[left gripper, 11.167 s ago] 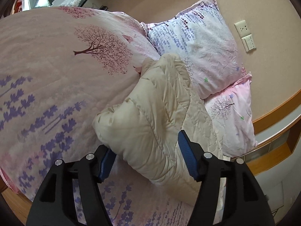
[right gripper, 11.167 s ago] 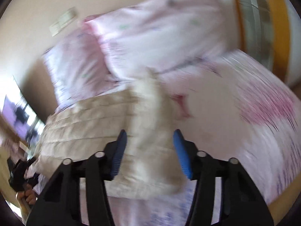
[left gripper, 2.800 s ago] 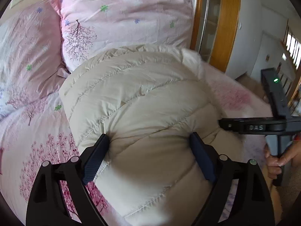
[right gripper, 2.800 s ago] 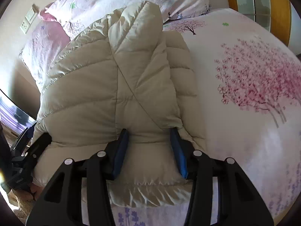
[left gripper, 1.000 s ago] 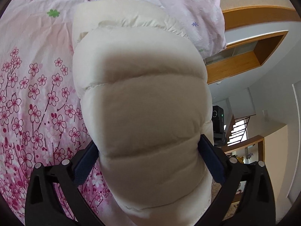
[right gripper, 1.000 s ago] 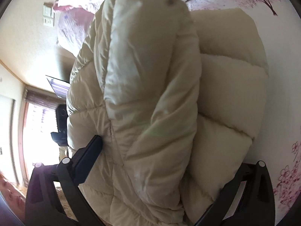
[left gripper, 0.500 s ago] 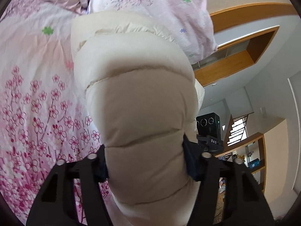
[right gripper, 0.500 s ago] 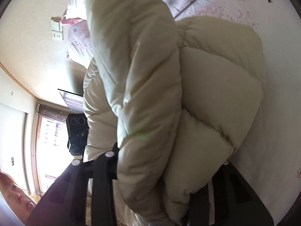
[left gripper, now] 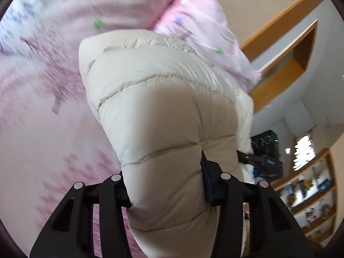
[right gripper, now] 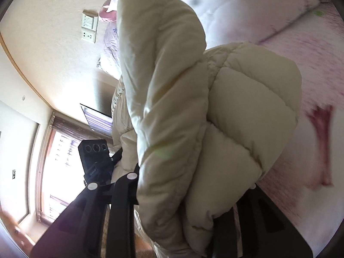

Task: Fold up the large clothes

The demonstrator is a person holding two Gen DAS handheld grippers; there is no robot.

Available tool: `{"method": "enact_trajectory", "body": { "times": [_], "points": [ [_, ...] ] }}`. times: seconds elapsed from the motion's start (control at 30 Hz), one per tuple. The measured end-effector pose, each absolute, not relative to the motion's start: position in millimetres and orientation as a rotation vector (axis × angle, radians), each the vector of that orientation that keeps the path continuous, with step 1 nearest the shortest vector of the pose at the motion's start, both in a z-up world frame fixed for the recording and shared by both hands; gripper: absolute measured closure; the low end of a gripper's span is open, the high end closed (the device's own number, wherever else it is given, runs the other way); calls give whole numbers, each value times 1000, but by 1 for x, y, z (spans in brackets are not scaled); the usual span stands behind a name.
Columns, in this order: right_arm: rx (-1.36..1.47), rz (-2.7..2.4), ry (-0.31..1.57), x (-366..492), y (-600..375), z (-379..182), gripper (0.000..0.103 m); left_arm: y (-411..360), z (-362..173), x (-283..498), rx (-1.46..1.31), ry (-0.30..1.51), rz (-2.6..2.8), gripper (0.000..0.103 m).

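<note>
Cream quilted down fills both views: one puffy jacket [left gripper: 163,116], bundled and lifted off the bed [left gripper: 38,133], which lies pink and blurred behind it. The left hand-held gripper [left gripper: 165,185] pinches a thick roll of the jacket between its fingers, the padding bulging out above and below the pinch. The right hand-held gripper [right gripper: 189,195] is clamped on the other side of the bundle [right gripper: 215,129]; its far finger is mostly buried under the padding, but the near one presses hard into the fabric. In my judgement the main risk is slip: the shell looks slick and the fill compresses, so a thick wad can creep out of a pinch under its own weight, most likely on the right, where a loose lobe hangs outside the grip. A second risk is that the fold springs open once the jacket is set down, since the trapped loft pushes the layers apart; it would likely need pressing flat. Swinging the bundle fast could also drag a trailing edge across the bedding and undo the layers. Counted: one jacket, two hand-held grippers, one bed, and two pillows [left gripper: 202,21] in the left view, though blur makes the pillow count uncertain.
</note>
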State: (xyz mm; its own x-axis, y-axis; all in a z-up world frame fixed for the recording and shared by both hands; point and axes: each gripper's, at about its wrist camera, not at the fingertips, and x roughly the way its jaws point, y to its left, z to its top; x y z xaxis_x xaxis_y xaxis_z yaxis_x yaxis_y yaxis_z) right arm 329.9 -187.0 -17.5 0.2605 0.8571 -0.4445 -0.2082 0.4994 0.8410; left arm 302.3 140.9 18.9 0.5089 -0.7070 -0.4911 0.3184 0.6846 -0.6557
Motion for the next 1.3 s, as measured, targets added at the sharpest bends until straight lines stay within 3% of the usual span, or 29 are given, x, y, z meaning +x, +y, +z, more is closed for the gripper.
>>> {"method": "enact_trajectory", "body": {
  "times": [0.23,0.33,0.4,0.47,0.57,0.7,0.77,0.8,0.93,1.3],
  "points": [
    [824,688,1175,350,-149,-67,73,179,1,337,-464,896,-507,55],
    [805,602,1200,349,-141,-82,65,183,-12,341,-465,910,-486,52],
    [782,550,1217,345,-135,-85,52,183,-17,342,-439,909,-461,48],
    [742,510,1228,343,-132,-79,43,182,-16,344,-429,911,-441,43],
    [649,451,1166,331,-117,-50,39,183,-3,337,-404,895,-408,40],
    [491,321,941,292,-134,1,36,186,29,310,-293,787,-301,40],
    [408,307,812,277,-145,20,41,186,46,284,-221,695,-259,40],
    [349,346,761,260,-139,30,51,180,55,269,-186,650,-259,40],
    [222,486,794,225,-105,28,72,163,65,226,-126,584,-311,39],
    [171,393,1028,253,-103,-30,76,117,16,214,36,683,-358,38]
  ]
}}
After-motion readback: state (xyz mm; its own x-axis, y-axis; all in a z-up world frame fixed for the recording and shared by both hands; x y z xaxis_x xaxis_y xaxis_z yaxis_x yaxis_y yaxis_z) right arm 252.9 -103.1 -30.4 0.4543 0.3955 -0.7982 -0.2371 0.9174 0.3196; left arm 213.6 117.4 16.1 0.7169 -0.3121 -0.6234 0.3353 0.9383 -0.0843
